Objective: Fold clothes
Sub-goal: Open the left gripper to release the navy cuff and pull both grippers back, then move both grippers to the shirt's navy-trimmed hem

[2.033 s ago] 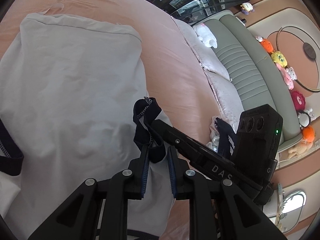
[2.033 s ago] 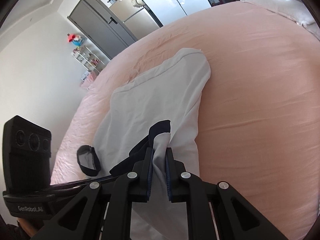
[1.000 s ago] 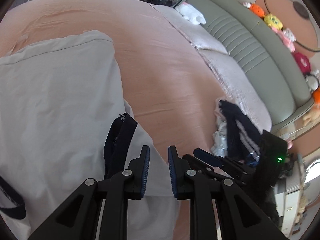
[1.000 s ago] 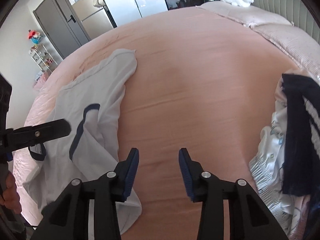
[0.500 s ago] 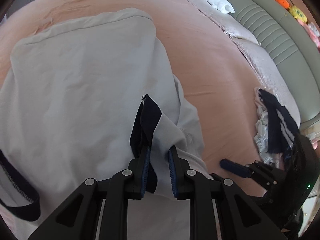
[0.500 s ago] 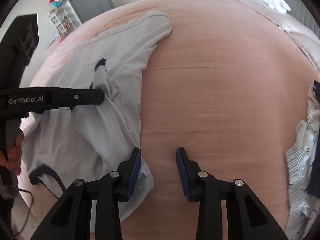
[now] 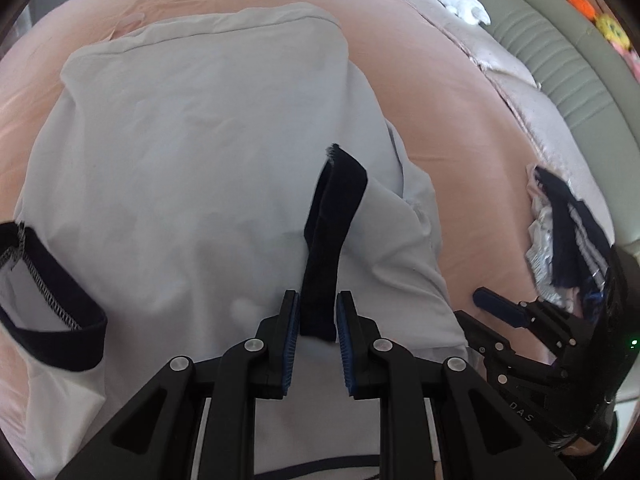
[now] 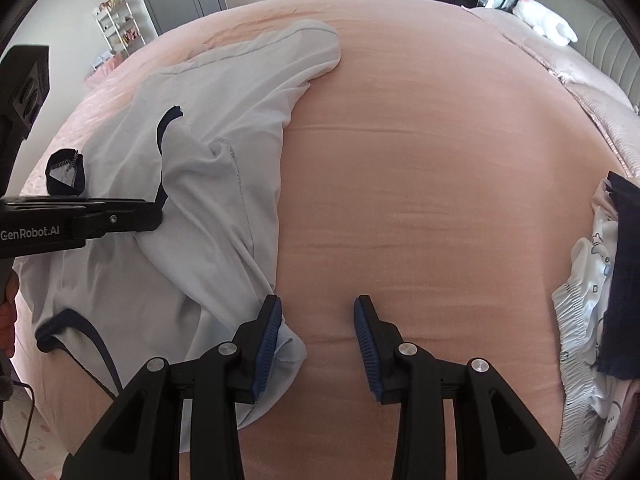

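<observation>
The left tongs are pinching the dark-trimmed sleeve cuff of the pale grey shirt, which is spreading ahead of them across the pink bed. The right tongs are gaping apart, gripping nothing, the shirt's edge touching their left finger.

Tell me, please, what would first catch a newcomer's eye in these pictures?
A pale grey shirt with navy trim lies crumpled across the pink bedspread. The left gripper pinches its navy sleeve cuff; the right gripper hangs open at the shirt's edge.
</observation>
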Tool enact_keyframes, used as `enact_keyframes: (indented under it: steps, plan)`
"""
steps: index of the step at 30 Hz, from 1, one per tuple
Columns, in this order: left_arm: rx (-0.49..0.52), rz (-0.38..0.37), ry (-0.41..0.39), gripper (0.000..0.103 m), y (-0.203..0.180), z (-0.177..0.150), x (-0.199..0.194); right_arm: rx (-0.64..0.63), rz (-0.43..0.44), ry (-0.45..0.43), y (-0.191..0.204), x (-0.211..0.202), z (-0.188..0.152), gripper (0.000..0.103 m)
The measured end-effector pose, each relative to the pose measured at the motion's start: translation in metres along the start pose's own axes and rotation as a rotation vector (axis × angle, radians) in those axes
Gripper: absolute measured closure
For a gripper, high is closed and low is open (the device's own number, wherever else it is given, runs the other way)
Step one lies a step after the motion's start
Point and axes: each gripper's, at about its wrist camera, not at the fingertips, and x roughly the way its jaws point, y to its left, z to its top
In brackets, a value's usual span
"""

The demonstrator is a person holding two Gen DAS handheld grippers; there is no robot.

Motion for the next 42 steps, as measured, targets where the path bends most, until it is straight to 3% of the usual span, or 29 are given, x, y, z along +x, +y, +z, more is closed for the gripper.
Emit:
enact_keyframes:
  steps: [7, 8, 11, 13, 14, 15, 17, 22, 24, 34, 39, 42]
  plan:
    - [0.081, -0.020, -0.044, 0.086, -0.001, -0.005, -0.026, 0.045, 0.025, -0.078, -0.017, -0.030, -0.001, 0.066]
    - [0.100, -0.018, -0.054, 0.086, -0.001, -0.008, -0.031, 0.032, 0.034, -0.089, -0.016, -0.035, -0.002, 0.063]
    - [0.143, -0.032, -0.073, 0.084, -0.001, -0.017, -0.043, -0.024, 0.053, -0.116, -0.006, -0.044, -0.005, 0.036]
    - [0.165, -0.039, -0.078, 0.078, 0.005, -0.026, -0.052, -0.068, 0.061, -0.129, 0.004, -0.052, -0.011, 0.036]
    - [0.180, -0.028, -0.078, 0.063, 0.002, -0.028, -0.053, -0.089, 0.066, -0.127, 0.007, -0.051, -0.010, 0.036]
    - [0.196, -0.015, -0.080, 0.034, -0.001, -0.030, -0.054, -0.105, 0.065, -0.130, 0.011, -0.053, -0.012, 0.036]
    - [0.241, 0.027, -0.104, 0.012, -0.002, -0.040, -0.063, -0.132, 0.057, -0.138, 0.019, -0.059, -0.019, 0.034]
    - [0.366, 0.156, -0.167, 0.012, 0.006, -0.075, -0.091, -0.186, 0.022, -0.156, 0.039, -0.071, -0.037, 0.030]
    - [0.383, 0.171, -0.185, 0.012, 0.016, -0.084, -0.098, -0.217, 0.005, -0.162, 0.048, -0.079, -0.047, 0.030]
    - [0.370, 0.266, -0.223, 0.012, 0.060, -0.137, -0.115, -0.282, -0.108, -0.178, 0.049, -0.087, -0.071, 0.030]
    - [0.311, 0.257, -0.251, 0.012, 0.083, -0.161, -0.118, -0.395, -0.218, -0.193, 0.055, -0.090, -0.086, 0.030]
    - [0.304, 0.266, -0.281, 0.012, 0.089, -0.173, -0.116, -0.451, -0.237, -0.218, 0.059, -0.090, -0.096, 0.030]
